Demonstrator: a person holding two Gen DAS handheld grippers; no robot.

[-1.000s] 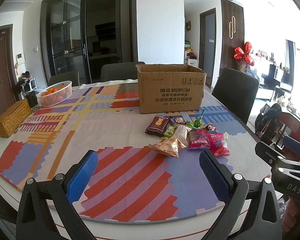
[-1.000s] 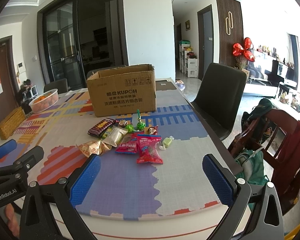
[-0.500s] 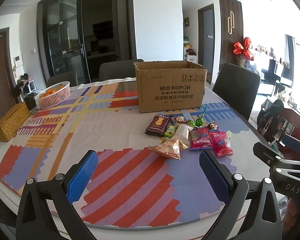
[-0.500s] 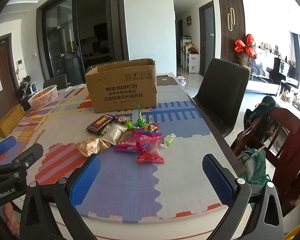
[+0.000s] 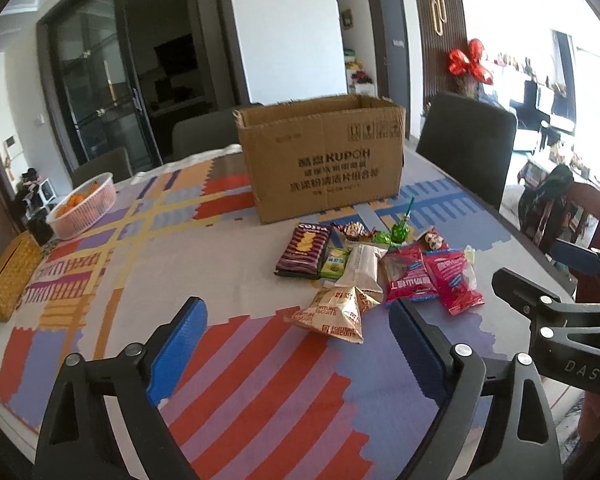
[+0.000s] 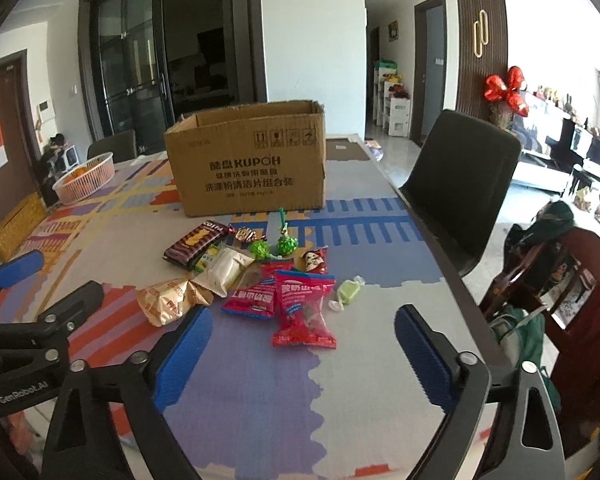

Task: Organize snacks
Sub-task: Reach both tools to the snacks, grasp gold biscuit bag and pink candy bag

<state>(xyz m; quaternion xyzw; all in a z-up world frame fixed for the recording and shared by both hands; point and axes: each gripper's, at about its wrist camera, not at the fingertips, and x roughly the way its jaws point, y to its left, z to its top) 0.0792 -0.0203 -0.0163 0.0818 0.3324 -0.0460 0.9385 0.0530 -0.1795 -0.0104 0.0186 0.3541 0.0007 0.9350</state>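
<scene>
My worry is the cardboard box [image 6: 246, 168], mid-table behind the pile: its tall near wall could catch a packet lifted too low. The loose, crinkly bags overlap, so a pinch may drag a neighbour along. The snacks [image 5: 374, 272] lie between the box and the table's near edge. My left gripper [image 5: 296, 344] has been closing a little, nothing between its jaws, the gold biscuit bag [image 5: 334, 314] just ahead. My right gripper [image 6: 302, 360] likewise narrowed, empty, the red packet [image 6: 304, 310] just ahead.
</scene>
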